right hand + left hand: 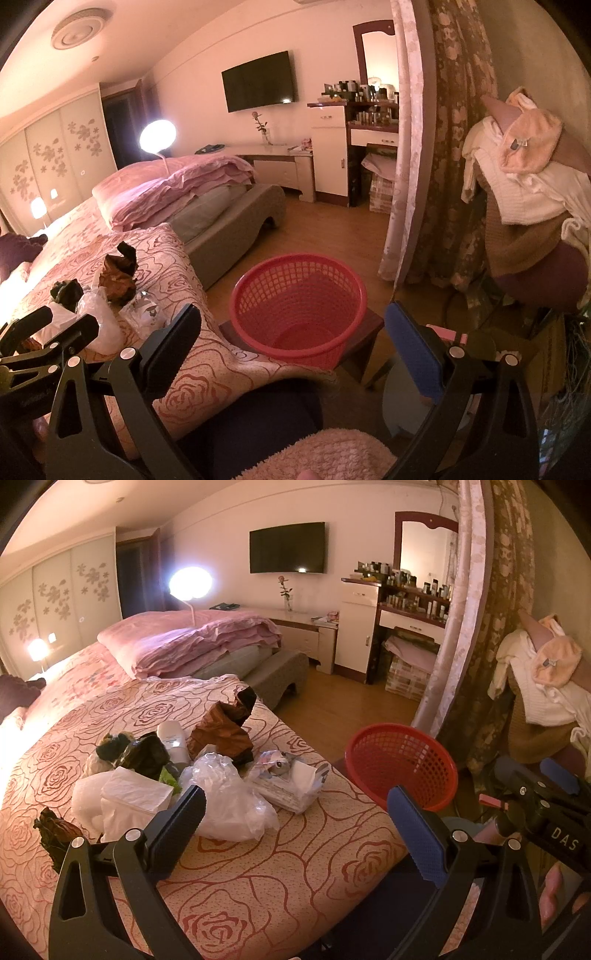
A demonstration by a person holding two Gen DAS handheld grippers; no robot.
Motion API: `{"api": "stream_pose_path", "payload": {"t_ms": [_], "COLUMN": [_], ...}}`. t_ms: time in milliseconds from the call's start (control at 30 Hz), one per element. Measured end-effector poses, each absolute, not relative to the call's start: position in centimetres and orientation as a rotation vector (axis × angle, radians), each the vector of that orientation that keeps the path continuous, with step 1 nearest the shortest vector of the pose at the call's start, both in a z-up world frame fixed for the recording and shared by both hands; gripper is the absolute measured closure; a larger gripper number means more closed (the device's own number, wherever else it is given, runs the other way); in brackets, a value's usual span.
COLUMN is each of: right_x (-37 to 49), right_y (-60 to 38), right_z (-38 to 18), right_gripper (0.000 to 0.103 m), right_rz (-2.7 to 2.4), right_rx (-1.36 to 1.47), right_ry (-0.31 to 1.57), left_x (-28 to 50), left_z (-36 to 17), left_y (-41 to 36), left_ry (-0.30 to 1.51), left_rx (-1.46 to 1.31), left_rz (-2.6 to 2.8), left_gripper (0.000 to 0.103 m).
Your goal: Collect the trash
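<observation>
A heap of trash lies on the rose-patterned bed [258, 878]: a clear plastic bag [229, 805], white tissue [129, 797], a crumpled brown bag [221, 733], a white bottle [173, 742], a dark green wrapper [144, 755] and a printed packet [291, 781]. My left gripper [295, 812] hovers open just in front of the heap, holding nothing. A red mesh basket [299, 306] stands on a dark stool [364, 334] beside the bed. My right gripper [293, 321] is open over the basket's near rim, holding nothing. The basket looks bare inside.
A dark wrapper [55, 830] lies apart at the bed's left. A chair piled with clothes [524, 192] and a floral curtain [454, 147] stand right of the basket. A person's dark-trousered knee [258, 417] is below. Wooden floor [325, 229] stretches toward a dresser [332, 155].
</observation>
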State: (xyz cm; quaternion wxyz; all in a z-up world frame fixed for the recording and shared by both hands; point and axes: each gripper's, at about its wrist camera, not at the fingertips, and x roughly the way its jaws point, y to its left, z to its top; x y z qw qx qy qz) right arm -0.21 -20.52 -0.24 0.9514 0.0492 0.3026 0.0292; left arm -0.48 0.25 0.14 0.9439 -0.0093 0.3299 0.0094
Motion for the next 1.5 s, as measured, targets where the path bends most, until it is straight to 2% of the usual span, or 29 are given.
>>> {"api": "stream_pose_path", "payload": {"t_ms": [1200, 1500], "right_x": [-0.4, 0.0], "right_y": [-20.4, -18.5], "right_z": [-1.6, -3.3], "right_gripper": [0.007, 0.007], "right_rz": [0.061, 0.126], "right_rx": [0.097, 0.059], "right_ry": [0.637, 0.705], "left_x": [-1.0, -1.1], "left_z": [0.3, 1.8], "left_y": [0.2, 6.2], "left_ry": [0.669, 0.647], "left_rx": [-0.026, -0.140], "left_rz": [0.029, 0.138], "left_gripper": [0.008, 0.008]}}
